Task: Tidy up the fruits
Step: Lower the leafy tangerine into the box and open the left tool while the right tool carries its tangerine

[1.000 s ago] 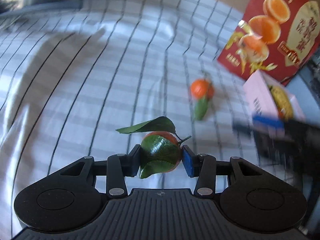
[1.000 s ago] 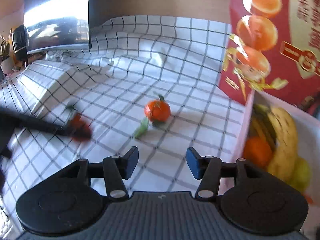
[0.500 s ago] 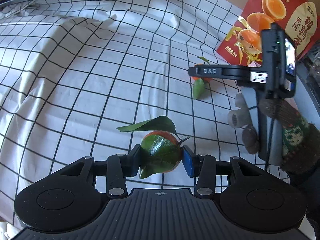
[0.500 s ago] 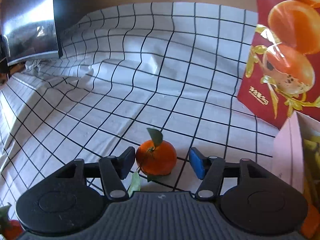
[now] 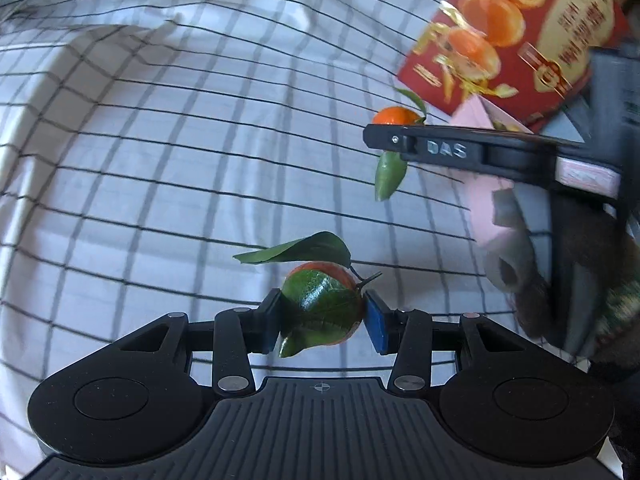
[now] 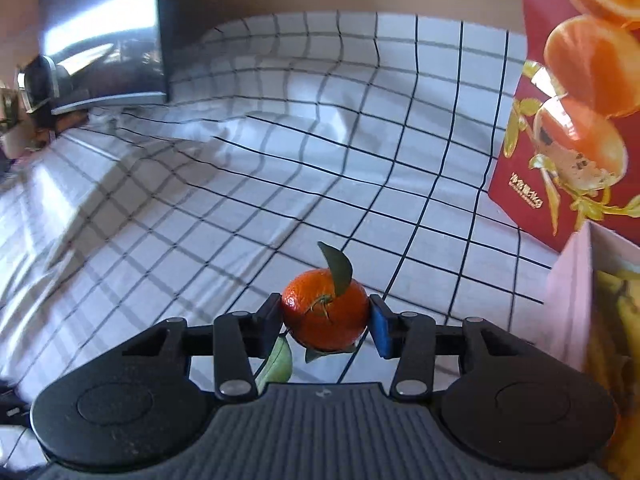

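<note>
My left gripper [image 5: 323,318] is shut on a leafy tangerine [image 5: 322,308], held above the checked cloth [image 5: 160,160]. My right gripper [image 6: 325,322] is shut on a second tangerine [image 6: 325,316] with a green leaf on top; this fruit also shows in the left wrist view [image 5: 394,115], partly hidden behind the right gripper's finger [image 5: 460,148]. A pink box [image 6: 572,300] with bananas [image 6: 616,320] in it stands at the right.
A red carton printed with oranges [image 6: 580,100] stands at the right, behind the pink box, and shows in the left wrist view [image 5: 520,32]. A shiny metal appliance [image 6: 104,40] is at the far left. The white checked cloth [image 6: 280,160] lies wrinkled.
My right gripper has closed its jaws on the second tangerine and holds it. My left gripper keeps its leafy tangerine and has shifted a little.
</note>
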The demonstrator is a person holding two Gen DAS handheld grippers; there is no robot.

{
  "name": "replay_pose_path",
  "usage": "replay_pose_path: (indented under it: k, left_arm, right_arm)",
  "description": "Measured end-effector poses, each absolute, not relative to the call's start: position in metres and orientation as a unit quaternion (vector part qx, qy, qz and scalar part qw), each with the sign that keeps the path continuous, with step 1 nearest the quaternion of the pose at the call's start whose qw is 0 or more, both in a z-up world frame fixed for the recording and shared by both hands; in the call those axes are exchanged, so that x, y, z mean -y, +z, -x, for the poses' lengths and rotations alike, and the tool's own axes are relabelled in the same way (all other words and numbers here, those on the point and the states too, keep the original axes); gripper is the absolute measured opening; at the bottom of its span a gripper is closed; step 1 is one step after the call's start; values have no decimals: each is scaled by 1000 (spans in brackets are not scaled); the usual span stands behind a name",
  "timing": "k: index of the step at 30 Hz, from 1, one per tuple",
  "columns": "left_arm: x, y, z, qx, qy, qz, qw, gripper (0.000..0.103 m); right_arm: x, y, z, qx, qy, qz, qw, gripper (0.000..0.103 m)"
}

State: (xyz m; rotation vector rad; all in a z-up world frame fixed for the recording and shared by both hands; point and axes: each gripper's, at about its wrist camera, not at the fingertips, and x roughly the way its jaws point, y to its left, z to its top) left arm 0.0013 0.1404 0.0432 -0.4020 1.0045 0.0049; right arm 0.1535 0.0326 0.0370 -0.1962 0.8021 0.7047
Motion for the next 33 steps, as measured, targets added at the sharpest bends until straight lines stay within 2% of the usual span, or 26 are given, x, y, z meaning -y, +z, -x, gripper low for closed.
replay_pose_path:
  k: [7, 17, 22, 28, 33]
  left_arm:
    - [-102, 39, -17, -497, -60, 169, 849, 48]
    - [-43, 49, -45, -510, -161, 111, 837, 48]
    - [-25, 89, -82, -470, -191, 100, 856, 48]
    - [17, 162, -140, -365, -255, 81, 892, 48]
    - [46, 179, -176, -340, -281, 90, 893, 48]
  right_arm:
    - [17, 66, -95, -347, 345, 105, 866, 45]
    - [113, 80, -31, -361, 269, 82, 889, 45]
    - [166, 92, -13, -351, 205, 64, 911, 45]
    - [202, 95, -7, -344, 158, 38, 925, 45]
    - [205, 90, -7, -345, 150, 31, 926, 45]
